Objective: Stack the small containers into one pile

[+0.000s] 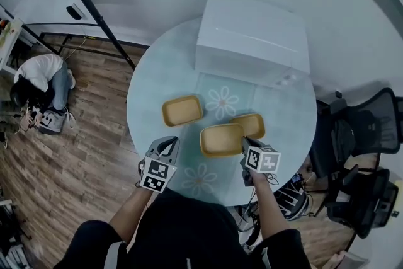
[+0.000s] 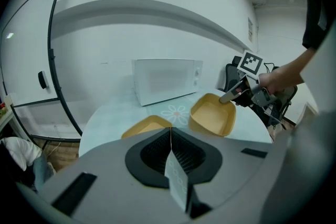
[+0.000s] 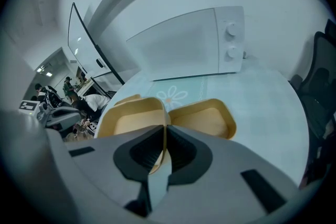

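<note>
Three shallow yellow containers lie on the round glass table [image 1: 154, 82]. My right gripper [image 1: 244, 143] is shut on the near rim of the middle container [image 1: 220, 139], which is tilted and raised, its far corner over the right container [image 1: 252, 125]. The right gripper view has the held container [image 3: 131, 118] at the jaws and the right container [image 3: 202, 115] beside it. The left container [image 1: 182, 110] lies alone. My left gripper [image 1: 169, 144] hovers near the table's front edge, shut and holding nothing; its view looks over the left container [image 2: 148, 126] toward the held container [image 2: 212, 114].
A white microwave [image 1: 252, 38] stands at the back of the table. A person crouches on the wooden floor at the left [image 1: 39, 82]. Black office chairs [image 1: 371, 129] stand to the right. A black pole [image 1: 94, 9] leans at the back left.
</note>
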Tool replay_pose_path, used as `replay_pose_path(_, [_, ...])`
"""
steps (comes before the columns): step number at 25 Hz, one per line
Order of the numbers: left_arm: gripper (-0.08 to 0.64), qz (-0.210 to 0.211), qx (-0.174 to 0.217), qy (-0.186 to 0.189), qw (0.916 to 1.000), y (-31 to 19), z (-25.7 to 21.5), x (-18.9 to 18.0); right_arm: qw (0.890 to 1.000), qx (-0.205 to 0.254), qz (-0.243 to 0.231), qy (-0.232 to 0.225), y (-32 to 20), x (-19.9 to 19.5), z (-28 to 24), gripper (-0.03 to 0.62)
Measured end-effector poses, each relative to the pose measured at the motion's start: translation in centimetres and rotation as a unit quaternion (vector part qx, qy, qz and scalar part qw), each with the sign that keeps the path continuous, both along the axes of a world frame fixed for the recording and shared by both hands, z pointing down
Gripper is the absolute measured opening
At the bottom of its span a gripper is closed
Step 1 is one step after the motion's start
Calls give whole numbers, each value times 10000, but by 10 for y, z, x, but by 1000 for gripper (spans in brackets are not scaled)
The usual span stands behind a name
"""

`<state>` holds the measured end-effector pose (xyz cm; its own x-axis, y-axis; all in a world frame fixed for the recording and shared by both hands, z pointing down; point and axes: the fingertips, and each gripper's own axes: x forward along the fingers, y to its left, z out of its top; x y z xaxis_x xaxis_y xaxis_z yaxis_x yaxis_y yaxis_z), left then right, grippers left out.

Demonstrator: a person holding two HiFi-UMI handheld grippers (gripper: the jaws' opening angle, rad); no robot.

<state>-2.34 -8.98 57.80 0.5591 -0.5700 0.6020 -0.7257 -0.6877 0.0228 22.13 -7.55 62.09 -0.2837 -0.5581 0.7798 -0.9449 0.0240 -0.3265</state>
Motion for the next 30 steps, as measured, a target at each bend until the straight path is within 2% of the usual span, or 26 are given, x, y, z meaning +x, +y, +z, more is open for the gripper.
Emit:
replay_pose_path(4, [14,21,-17,-15,10000,-3,0,4,9999,-86,65,71,-9,27,2,35])
replay_pose_path(19, [14,-58,-162,-120,9998,-13,8,8,9988,-322,-203,307,-41,113,17,35])
replay_pose_path(30, [14,-101,-248,-176,9995,-16,14,14,9964,-620,-429,375,-47,125,43,35])
